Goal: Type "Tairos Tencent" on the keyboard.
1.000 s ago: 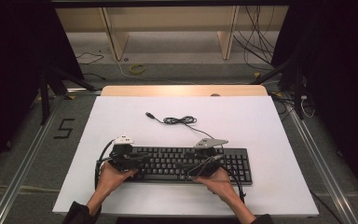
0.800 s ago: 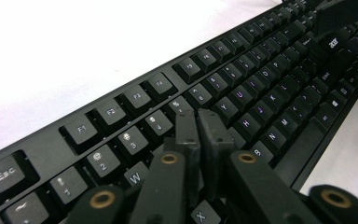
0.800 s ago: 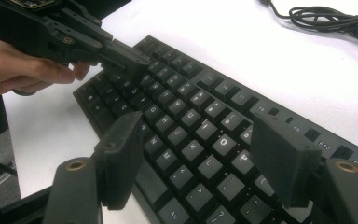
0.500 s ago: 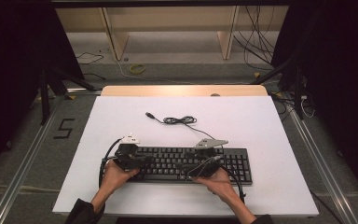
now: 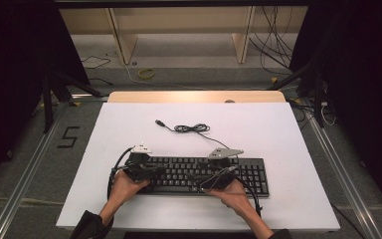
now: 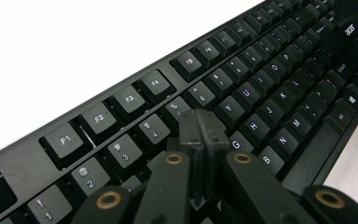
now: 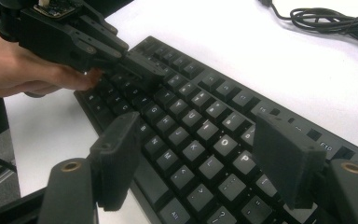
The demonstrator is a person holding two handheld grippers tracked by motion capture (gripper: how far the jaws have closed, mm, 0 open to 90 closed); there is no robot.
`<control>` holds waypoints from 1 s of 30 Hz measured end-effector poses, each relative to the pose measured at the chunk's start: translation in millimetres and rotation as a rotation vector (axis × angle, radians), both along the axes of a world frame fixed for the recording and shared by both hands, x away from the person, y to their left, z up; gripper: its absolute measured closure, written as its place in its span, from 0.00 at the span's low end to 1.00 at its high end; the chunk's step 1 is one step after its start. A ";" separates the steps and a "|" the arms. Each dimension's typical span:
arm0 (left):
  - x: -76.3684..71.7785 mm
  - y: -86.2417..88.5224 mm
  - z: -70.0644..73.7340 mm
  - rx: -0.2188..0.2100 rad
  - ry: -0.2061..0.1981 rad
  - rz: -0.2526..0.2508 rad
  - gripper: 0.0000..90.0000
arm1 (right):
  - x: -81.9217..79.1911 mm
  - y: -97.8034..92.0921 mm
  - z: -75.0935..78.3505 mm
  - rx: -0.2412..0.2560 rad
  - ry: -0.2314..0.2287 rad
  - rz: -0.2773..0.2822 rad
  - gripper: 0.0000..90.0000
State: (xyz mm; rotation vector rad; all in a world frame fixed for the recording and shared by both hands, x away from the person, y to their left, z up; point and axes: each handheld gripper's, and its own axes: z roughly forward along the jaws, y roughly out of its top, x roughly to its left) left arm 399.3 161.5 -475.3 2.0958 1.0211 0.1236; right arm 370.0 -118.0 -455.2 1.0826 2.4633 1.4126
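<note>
A black keyboard (image 5: 199, 174) lies on the white table near its front edge. Its cable (image 5: 191, 128) is coiled just behind it, the plug end loose. My left gripper (image 5: 158, 172) is over the keyboard's left part, shut, with its tips (image 6: 200, 133) touching or just above the keys near 5 and G (image 6: 236, 144). The right gripper view has that left gripper (image 7: 142, 74) at its upper left, held by a hand (image 7: 23, 65). My right gripper (image 5: 208, 180) hovers over the keyboard's middle and right keys. It is open (image 7: 200, 154) with nothing between its fingers (image 7: 116, 158).
The white table top (image 5: 288, 134) is bare around the keyboard, with a wooden strip (image 5: 194, 96) along its far edge. Beyond stand wooden shelf legs (image 5: 122, 40) and loose cables on the floor (image 5: 278, 45). Metal rails (image 5: 25, 189) run along both sides.
My left gripper has slid a little to the right along the keyboard. The right gripper has stayed where it was.
</note>
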 end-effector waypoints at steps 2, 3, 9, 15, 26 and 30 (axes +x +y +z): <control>0.2 -0.8 -1.2 0.011 0.011 0.000 0.99 | 0.1 0.2 -0.2 0.001 -0.002 0.002 0.37; 0.2 -1.1 -2.7 0.010 0.004 -0.003 0.99 | 0.0 0.3 -0.3 0.001 -0.001 0.001 0.37; -0.3 -1.1 -2.9 0.009 0.007 -0.002 0.99 | -0.6 0.4 0.2 0.000 0.000 0.000 0.37; -1.2 0.3 0.9 -0.010 0.002 0.010 0.98 | -0.3 0.6 0.5 0.001 -0.002 0.001 0.37; -5.1 6.8 10.4 -0.083 -0.019 0.011 0.79 | 0.8 0.6 0.0 0.000 -0.003 -0.003 0.37; -5.8 9.5 12.4 -0.101 -0.016 0.009 0.70 | 1.5 1.1 -0.6 0.000 -0.004 -0.004 0.37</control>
